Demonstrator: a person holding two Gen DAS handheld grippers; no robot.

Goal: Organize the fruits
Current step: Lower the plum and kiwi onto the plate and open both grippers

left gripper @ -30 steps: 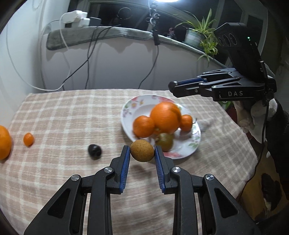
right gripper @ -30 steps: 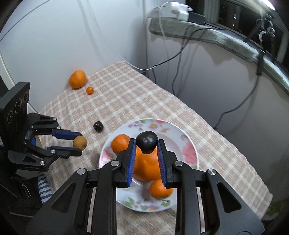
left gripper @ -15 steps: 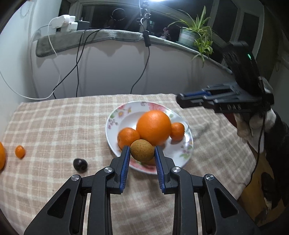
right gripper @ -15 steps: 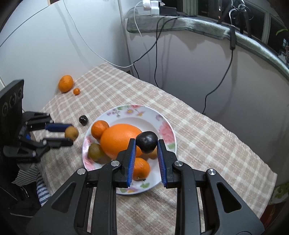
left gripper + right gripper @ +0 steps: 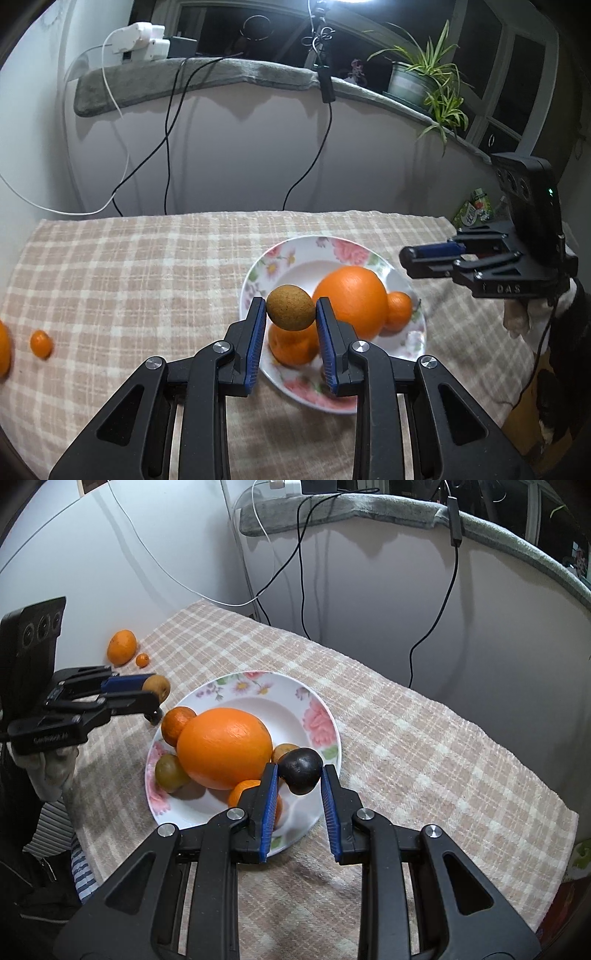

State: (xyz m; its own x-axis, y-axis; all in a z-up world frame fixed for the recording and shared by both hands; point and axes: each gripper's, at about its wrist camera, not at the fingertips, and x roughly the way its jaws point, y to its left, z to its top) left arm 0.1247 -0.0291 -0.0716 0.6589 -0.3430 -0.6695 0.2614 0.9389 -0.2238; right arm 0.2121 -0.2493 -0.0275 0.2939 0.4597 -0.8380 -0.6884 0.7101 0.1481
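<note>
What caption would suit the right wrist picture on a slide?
Right claw holding a dark fruit above a flowered plate of oranges.

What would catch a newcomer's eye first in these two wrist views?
The big orange piled with smaller fruit on the flowered plate stands out, mid-table on the checked cloth. Next come the two grippers, each shut on a fruit over the plate: the left gripper holds a brown fruit, the right gripper a dark fruit. An orange and a tiny one lie apart near the wall.
</note>
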